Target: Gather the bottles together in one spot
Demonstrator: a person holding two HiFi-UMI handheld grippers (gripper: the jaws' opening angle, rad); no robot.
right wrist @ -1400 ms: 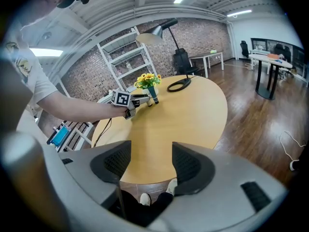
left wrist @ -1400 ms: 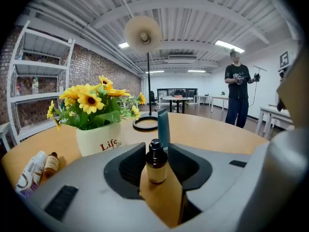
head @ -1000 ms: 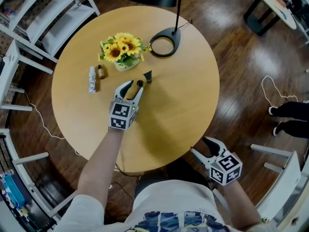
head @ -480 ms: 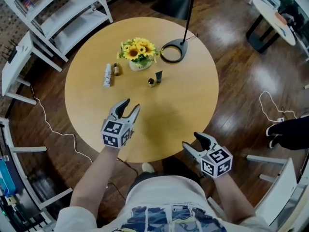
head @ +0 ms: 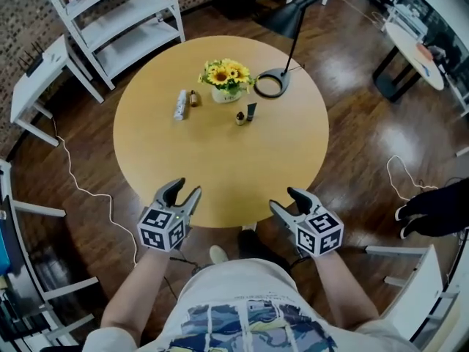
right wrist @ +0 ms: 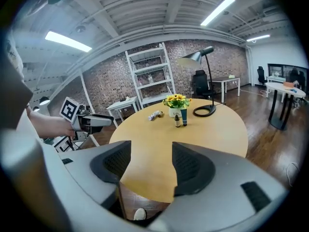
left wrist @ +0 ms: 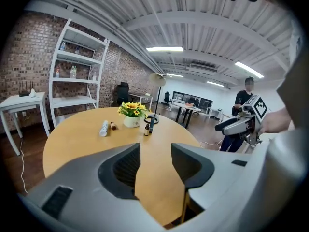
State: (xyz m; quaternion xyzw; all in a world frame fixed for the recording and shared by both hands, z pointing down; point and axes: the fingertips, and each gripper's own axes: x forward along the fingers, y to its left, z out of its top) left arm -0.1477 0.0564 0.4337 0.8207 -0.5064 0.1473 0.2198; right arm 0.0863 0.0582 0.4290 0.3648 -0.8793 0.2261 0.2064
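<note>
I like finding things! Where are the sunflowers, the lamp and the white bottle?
sunflowers (head: 226, 72): head view, on the yellow blooms.
lamp (head: 284, 22): head view, on its black shade.
white bottle (head: 179, 105): head view, on the middle of its body.

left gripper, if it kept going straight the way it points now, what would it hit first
Most likely the bare tabletop: the left gripper tilts down over the table's near edge, with nothing between it and the two small bottles far across. Depth is uncertain.
</note>
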